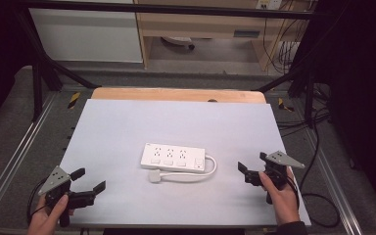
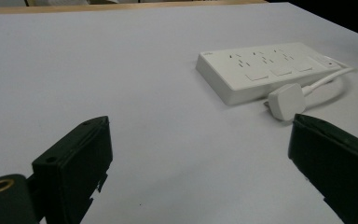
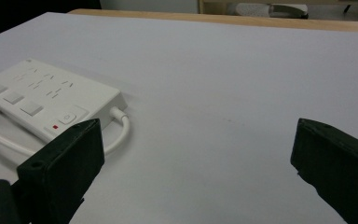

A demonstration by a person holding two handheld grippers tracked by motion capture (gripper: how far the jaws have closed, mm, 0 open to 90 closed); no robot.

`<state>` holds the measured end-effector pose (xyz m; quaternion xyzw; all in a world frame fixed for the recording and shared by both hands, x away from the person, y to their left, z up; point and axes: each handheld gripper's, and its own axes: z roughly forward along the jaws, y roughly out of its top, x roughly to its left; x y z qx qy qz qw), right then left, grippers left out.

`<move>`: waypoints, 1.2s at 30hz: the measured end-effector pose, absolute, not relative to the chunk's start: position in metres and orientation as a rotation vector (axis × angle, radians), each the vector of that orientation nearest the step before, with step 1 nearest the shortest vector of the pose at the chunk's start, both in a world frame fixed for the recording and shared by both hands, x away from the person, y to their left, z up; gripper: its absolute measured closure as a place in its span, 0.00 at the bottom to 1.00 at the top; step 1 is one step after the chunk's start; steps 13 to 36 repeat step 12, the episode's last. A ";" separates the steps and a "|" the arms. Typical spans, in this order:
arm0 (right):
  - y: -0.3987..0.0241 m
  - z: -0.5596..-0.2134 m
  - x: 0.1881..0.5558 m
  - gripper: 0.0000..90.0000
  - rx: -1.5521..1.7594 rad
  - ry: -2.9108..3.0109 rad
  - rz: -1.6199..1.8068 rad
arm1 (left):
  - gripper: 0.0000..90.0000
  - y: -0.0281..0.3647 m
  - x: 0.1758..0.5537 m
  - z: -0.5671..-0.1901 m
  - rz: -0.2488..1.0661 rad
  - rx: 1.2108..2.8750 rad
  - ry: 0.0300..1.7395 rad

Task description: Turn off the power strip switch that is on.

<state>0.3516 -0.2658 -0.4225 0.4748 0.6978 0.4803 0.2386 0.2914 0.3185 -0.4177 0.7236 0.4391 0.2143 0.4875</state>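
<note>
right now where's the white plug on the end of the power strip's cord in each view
High view: the plug lies just in front of the power strip's near left corner, at table centre.
Left gripper view: the plug sits right of centre, beside the strip's near edge, above the right-hand jaw.
Right gripper view: at the far left edge, what look like its metal prongs poke in.
Shared landmark: the white power strip with its curled cord.

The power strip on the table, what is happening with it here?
Nothing is handling it yet. The white power strip lies flat in the middle of the grey table, its cable looped round to the plug beside it. A person holds the left gripper and the right gripper open, one at each side, apart from it.
</note>
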 end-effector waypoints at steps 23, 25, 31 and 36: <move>-0.258 -0.440 0.356 0.03 1.333 2.000 1.229 | 0.07 0.318 0.292 -0.418 0.520 1.764 1.069; -0.258 -0.440 0.356 0.03 1.333 2.000 1.229 | 0.07 0.318 0.292 -0.418 0.520 1.764 1.069; -0.258 -0.440 0.356 0.03 1.333 2.000 1.229 | 0.07 0.318 0.292 -0.418 0.520 1.764 1.069; -0.258 -0.440 0.356 0.03 1.333 2.000 1.229 | 0.07 0.318 0.292 -0.418 0.520 1.764 1.069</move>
